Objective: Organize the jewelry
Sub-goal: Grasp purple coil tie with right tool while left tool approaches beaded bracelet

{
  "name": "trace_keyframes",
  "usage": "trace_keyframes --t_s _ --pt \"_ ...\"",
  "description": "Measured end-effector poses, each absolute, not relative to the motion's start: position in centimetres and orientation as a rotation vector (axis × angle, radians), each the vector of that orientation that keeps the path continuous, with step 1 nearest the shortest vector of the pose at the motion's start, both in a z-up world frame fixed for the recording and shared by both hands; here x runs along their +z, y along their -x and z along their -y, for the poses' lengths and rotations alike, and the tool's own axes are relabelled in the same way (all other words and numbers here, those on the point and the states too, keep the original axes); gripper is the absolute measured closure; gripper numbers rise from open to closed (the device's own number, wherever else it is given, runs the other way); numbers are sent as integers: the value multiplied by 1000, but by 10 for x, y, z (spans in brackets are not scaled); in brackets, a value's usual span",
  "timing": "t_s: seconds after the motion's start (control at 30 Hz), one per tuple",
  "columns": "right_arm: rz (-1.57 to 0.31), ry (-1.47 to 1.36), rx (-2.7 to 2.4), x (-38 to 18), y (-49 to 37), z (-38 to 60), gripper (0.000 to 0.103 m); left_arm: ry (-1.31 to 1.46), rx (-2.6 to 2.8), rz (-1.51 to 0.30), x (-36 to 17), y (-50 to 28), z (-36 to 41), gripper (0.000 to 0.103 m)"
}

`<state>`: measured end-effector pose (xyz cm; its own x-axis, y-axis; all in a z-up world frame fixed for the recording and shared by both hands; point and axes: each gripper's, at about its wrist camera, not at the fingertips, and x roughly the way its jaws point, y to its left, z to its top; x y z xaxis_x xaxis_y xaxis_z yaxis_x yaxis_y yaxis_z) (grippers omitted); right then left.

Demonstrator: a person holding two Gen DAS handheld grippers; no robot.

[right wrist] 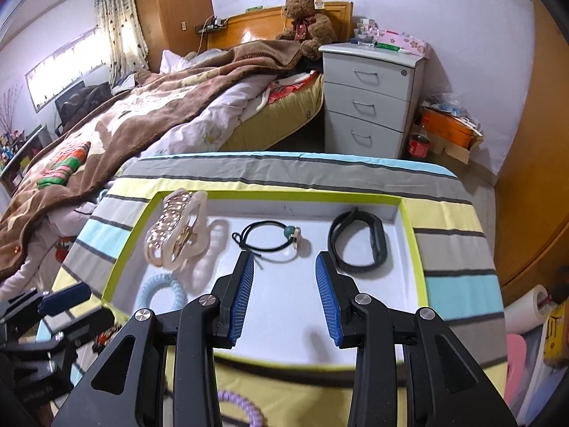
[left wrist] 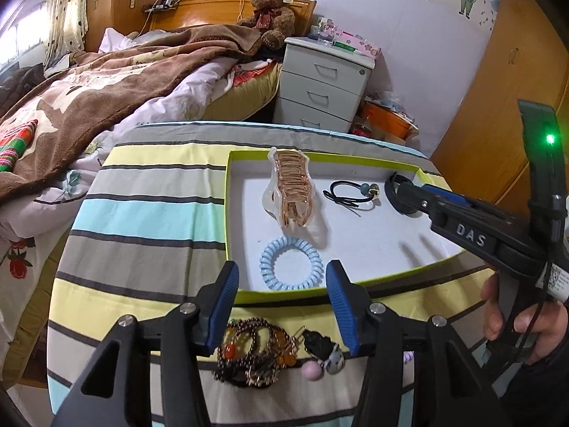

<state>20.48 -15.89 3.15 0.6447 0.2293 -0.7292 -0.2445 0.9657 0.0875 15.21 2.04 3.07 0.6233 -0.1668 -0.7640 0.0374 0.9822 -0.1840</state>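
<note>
Nearest the left wrist camera, 1 tangled heap of beaded bracelets [left wrist: 254, 350] lies on the striped tabletop [left wrist: 142, 213], just outside the near rim of the green-edged tray [left wrist: 320, 158]. Inside the tray are 4 pieces: 1 blue coil hair tie [left wrist: 291, 263] at 6 o'clock, 1 hair claw [left wrist: 290, 192] at 11 o'clock, 1 black elastic hair tie [right wrist: 268, 236] at 12 o'clock, and 1 black wristband [right wrist: 359, 245] at 2 o'clock. The tray's right half is bare white floor. The left gripper [left wrist: 281, 306] hangs with jaws apart, empty. The right gripper [right wrist: 284, 295] likewise holds nothing, jaws parted. 1 purple coil tie [right wrist: 242, 409] lies outside the tray.
</note>
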Motion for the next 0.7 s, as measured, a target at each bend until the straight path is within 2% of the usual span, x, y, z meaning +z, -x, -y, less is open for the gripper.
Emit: trace_keyframes --t_s 0.27,0.4,0.47,0.53,0.57,0.7 --pt "-833 -11 251 27 -170 175 65 175 -105 -876 34 -133 -33 49" --pt "-849 -17 261 18 -153 179 63 168 -86 -855 33 -122 -39 44" --pt "-850 -22 269 14 -144 179 57 177 -85 -858 32 -117 -43 43" --pt "-864 -28 277 10 -138 179 55 204 -95 -867 30 -113 -50 41" --pt "-871 -25 282 6 -135 178 54 222 -96 -878 28 -111 -54 36" --pt "-903 6 270 -6 -127 174 54 258 -83 -887 23 -103 -70 35"
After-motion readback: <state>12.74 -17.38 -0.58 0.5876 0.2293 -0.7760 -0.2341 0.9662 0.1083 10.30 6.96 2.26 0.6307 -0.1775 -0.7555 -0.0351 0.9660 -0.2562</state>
